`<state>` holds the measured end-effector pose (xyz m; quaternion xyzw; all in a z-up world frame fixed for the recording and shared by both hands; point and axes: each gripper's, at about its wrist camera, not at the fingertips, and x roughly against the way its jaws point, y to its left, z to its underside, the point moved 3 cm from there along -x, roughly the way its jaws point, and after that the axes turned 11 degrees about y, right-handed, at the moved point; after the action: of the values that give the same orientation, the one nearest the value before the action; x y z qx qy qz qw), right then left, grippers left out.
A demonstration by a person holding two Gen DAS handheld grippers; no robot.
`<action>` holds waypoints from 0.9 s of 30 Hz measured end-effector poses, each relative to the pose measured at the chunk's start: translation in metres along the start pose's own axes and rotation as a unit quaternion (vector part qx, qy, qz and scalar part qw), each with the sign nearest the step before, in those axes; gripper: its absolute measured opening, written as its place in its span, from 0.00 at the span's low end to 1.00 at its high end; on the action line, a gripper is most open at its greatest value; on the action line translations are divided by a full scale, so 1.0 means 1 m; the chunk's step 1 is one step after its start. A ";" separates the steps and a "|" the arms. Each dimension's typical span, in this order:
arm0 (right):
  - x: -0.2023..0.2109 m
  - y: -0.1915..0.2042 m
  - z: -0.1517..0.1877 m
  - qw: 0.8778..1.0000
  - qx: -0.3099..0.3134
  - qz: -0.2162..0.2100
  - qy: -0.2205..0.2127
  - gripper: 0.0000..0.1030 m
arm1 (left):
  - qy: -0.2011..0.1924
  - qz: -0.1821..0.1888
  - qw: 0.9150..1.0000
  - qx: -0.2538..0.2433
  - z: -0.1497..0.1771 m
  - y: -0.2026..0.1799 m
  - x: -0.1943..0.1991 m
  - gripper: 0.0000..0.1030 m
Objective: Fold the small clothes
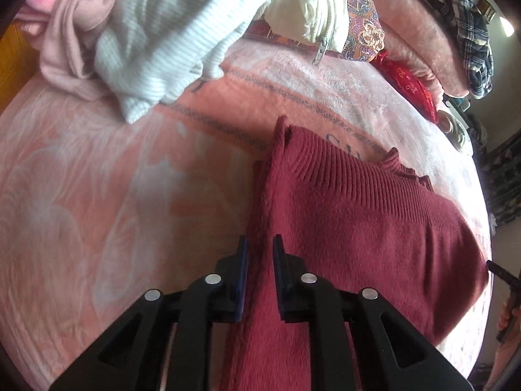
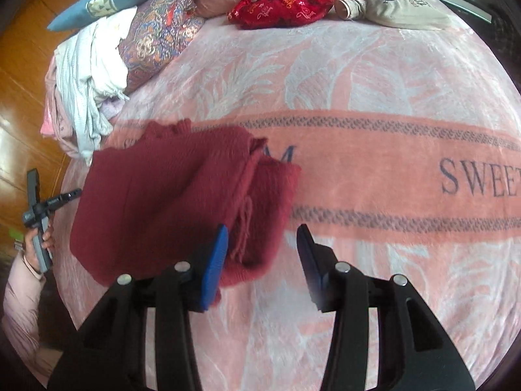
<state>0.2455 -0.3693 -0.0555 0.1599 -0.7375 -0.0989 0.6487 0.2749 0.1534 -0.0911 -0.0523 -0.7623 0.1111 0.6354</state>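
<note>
A dark red knit sweater (image 1: 358, 221) lies folded on the pink blanket (image 1: 97, 179). My left gripper (image 1: 260, 244) is closed on the sweater's left edge, with red fabric between its blue pads. In the right wrist view the sweater (image 2: 169, 195) lies as a folded bundle at left centre. My right gripper (image 2: 262, 233) is open and empty, with its left pad beside the bundle's near right corner. The hand holding the left gripper shows at the far left of that view (image 2: 39, 215).
A pile of white and pale pink clothes (image 1: 136, 32) lies at the bed's far left and also shows in the right wrist view (image 2: 88, 78). Patterned and blue pillows (image 2: 156, 26), a red pouch (image 2: 280, 9) and a beige pouch (image 2: 397, 9) line the far edge. Wooden floor (image 2: 26, 65) is at left.
</note>
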 end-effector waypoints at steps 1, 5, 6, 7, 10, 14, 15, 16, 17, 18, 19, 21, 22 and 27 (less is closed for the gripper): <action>-0.003 -0.001 0.011 1.000 0.007 0.006 0.010 0.44 | 0.001 0.001 1.000 0.003 0.010 0.002 0.006 0.14; -0.027 0.001 0.049 0.999 0.019 -0.007 0.045 0.42 | 0.009 -0.011 1.000 0.007 0.043 0.006 0.018 0.14; -0.031 0.006 0.053 0.998 0.027 -0.010 0.049 0.42 | 0.011 -0.016 1.000 0.004 0.047 0.004 0.019 0.14; -0.033 0.011 0.055 0.998 0.033 -0.015 0.047 0.42 | 0.012 -0.021 1.000 0.000 0.052 0.003 0.020 0.14; -0.027 0.031 0.053 0.997 0.047 -0.042 0.039 0.42 | 0.013 -0.019 1.000 -0.011 0.059 -0.004 0.023 0.18; -0.009 0.052 0.039 0.997 0.059 -0.051 0.019 0.62 | 0.005 -0.031 0.999 -0.039 0.058 -0.018 0.022 0.35; -0.008 0.054 0.035 0.996 0.057 -0.062 0.018 0.57 | 0.002 -0.041 0.998 -0.050 0.058 -0.022 0.021 0.35; -0.008 0.055 0.030 0.996 0.053 -0.072 0.021 0.42 | 0.001 -0.046 0.997 -0.057 0.058 -0.025 0.020 0.35; -0.010 0.057 0.025 0.996 0.048 -0.069 0.024 0.30 | 0.001 -0.047 0.997 -0.064 0.058 -0.027 0.019 0.36; -0.011 0.059 0.020 0.997 0.047 -0.060 0.022 0.22 | 0.003 -0.044 0.997 -0.067 0.058 -0.028 0.017 0.35; -0.013 0.059 0.014 0.997 0.042 -0.059 0.023 0.09 | 0.005 -0.041 0.997 -0.068 0.059 -0.030 0.016 0.36; -0.013 0.059 -0.001 0.997 0.021 -0.077 0.015 0.09 | 0.008 -0.041 0.997 -0.069 0.060 -0.030 0.013 0.36; -0.012 0.060 -0.007 0.996 0.012 -0.089 0.009 0.09 | 0.009 -0.041 0.997 -0.069 0.060 -0.030 0.011 0.36; -0.018 0.064 -0.045 0.996 -0.024 -0.088 -0.016 0.10 | 0.015 -0.043 0.997 -0.067 0.060 -0.032 0.002 0.36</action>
<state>0.2851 -0.3001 -0.0431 0.2064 -0.7280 -0.1758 0.6296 0.2174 0.1167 -0.0915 -0.0639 -0.7597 0.0317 0.6463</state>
